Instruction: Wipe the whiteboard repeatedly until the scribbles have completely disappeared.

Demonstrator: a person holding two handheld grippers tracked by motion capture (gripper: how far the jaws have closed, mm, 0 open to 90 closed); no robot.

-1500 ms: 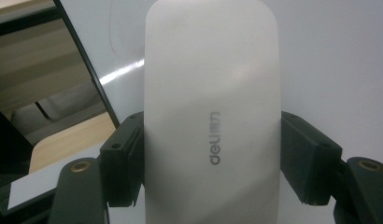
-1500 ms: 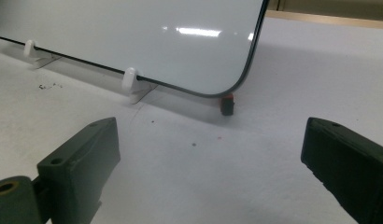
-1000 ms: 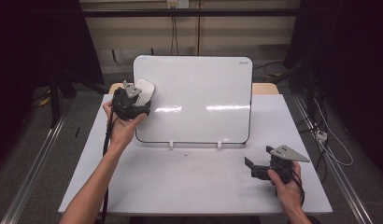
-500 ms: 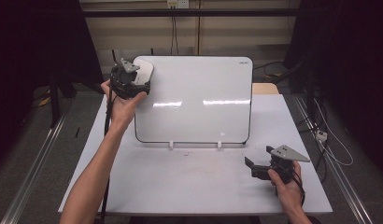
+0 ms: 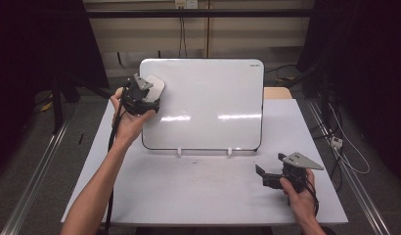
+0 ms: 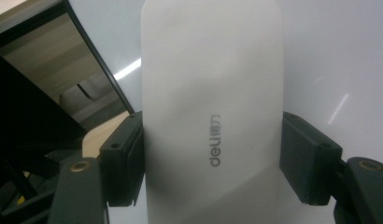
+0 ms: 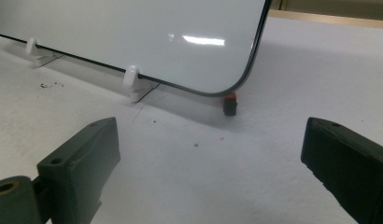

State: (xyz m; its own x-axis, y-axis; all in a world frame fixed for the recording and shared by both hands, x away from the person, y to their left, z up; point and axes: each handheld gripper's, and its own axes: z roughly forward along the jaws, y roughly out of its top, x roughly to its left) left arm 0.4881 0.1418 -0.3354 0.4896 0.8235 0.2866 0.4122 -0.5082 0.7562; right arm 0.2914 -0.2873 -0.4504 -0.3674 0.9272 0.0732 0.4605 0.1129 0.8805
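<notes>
One white eraser (image 6: 210, 116) sits pinched across its width between the pads of the left gripper (image 5: 140, 95), lying flat against the whiteboard (image 5: 208, 103) at its upper left corner, its long axis running straight out from the jaws toward the board's top edge. Well off from the whiteboard's lower right corner, the right gripper (image 5: 274, 174) rests low over the table (image 5: 189, 191) with its jaws spread wide and nothing between them.
</notes>
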